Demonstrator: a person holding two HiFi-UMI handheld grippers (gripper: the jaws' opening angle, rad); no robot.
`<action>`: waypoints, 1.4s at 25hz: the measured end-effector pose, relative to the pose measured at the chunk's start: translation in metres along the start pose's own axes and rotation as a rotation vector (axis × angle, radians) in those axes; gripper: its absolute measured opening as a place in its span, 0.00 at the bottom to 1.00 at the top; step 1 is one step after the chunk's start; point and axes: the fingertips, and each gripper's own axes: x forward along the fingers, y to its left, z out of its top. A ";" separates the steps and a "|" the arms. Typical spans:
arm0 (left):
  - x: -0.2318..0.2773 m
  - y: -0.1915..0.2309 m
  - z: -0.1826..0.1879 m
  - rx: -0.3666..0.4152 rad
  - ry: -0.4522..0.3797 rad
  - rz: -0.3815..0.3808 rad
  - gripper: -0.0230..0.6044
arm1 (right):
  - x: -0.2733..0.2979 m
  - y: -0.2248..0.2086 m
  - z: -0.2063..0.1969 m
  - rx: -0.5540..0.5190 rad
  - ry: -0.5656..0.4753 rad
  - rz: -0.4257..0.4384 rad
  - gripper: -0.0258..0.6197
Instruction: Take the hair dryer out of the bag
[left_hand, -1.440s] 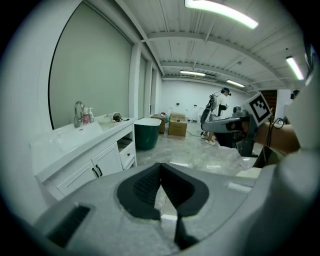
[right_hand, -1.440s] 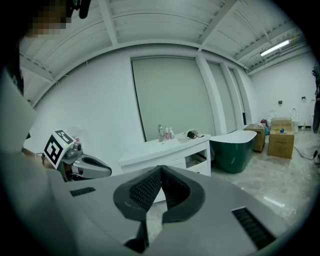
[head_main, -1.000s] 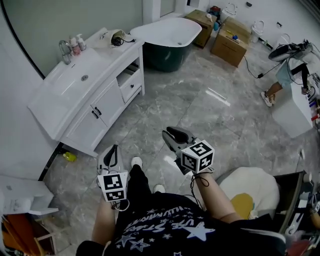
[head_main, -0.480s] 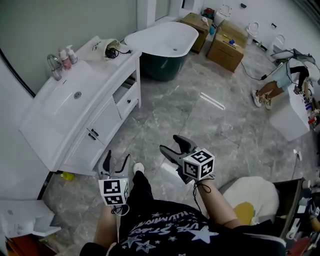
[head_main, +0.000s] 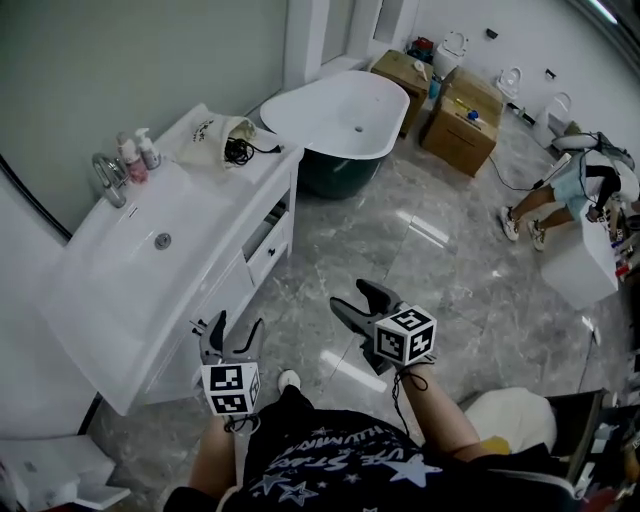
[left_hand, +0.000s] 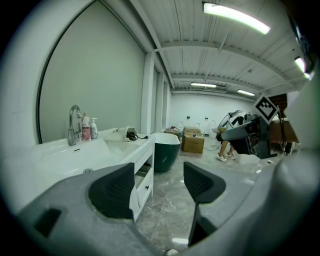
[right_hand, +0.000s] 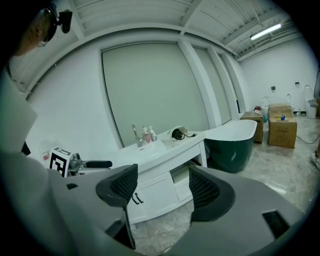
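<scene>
A cream cloth bag (head_main: 213, 134) lies on the far end of the white vanity top (head_main: 118, 278), with the hair dryer's black cord and dark nozzle (head_main: 239, 151) showing at its mouth. The bag also shows small in the left gripper view (left_hand: 126, 133) and the right gripper view (right_hand: 177, 133). My left gripper (head_main: 234, 330) is open and holds nothing, low beside the vanity front and far short of the bag. My right gripper (head_main: 355, 297) is open too, over the marble floor, with only air between its pads (right_hand: 120, 183).
A faucet (head_main: 104, 172) and soap bottles (head_main: 140, 152) stand by the basin. One vanity drawer (head_main: 268, 236) is pulled out. A white and green bathtub (head_main: 345, 110) sits beyond the vanity, cardboard boxes (head_main: 462, 118) behind it. A person (head_main: 582, 186) bends over at the far right.
Both grippers went from nearly shut to wide open. I have moved closer to the vanity, which now fills more of the view, and the bag sits nearer.
</scene>
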 end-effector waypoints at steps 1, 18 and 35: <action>0.008 0.010 0.005 -0.007 -0.001 0.004 0.53 | 0.012 -0.003 0.008 0.000 0.004 -0.001 0.52; 0.120 0.113 0.049 -0.016 0.002 0.070 0.53 | 0.192 -0.066 0.098 -0.034 -0.003 0.061 0.50; 0.304 0.211 0.126 -0.088 0.080 0.392 0.53 | 0.458 -0.150 0.211 -0.152 0.173 0.362 0.48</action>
